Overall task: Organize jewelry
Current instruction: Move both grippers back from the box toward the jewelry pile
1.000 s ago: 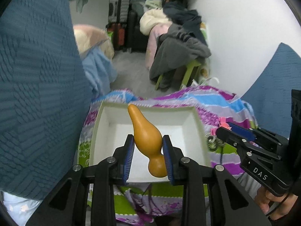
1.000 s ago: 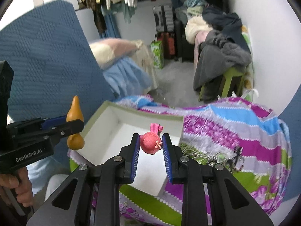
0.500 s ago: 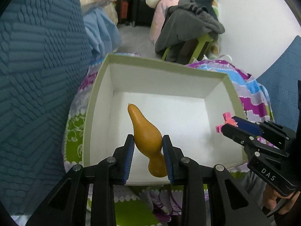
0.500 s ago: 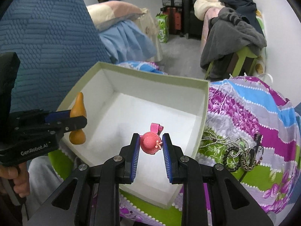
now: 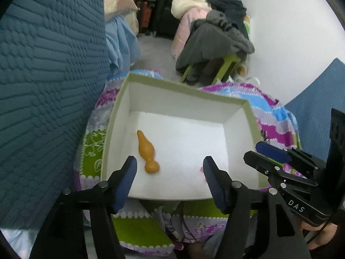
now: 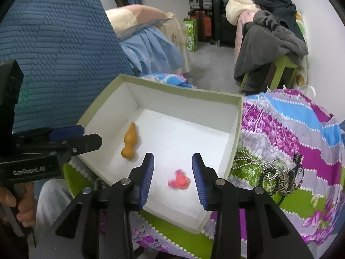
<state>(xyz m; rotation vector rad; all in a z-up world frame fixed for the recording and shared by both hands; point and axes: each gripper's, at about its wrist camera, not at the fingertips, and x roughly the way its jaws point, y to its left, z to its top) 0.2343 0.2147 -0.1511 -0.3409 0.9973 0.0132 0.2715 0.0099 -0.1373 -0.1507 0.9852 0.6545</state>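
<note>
I have both tools over the open white box, which sits on a bright patterned cloth. My left hand-held gripper has just been opening: its blue pads stand wide apart with nothing between them, and the orange gourd-shaped piece lies on the box floor just beyond the left pad, its narrow tip pointing toward the far wall. My right hand-held gripper has also just been opening; its pads are spread, and the pink hat-shaped piece sits on the box floor between them, blurred, not touched by either pad.

The left wrist view gives me only a faint pink smear beside its right pad where that pink piece should be, so I rely on the right wrist view for it. The right wrist view also shows what the left one misses: a heap of beaded chains and woven bracelets on the cloth just outside the box's right wall. It shows the orange piece too, near the box's left wall, and the hand holding the left tool. The left view shows the right tool from the side, at the box's right wall.
</note>
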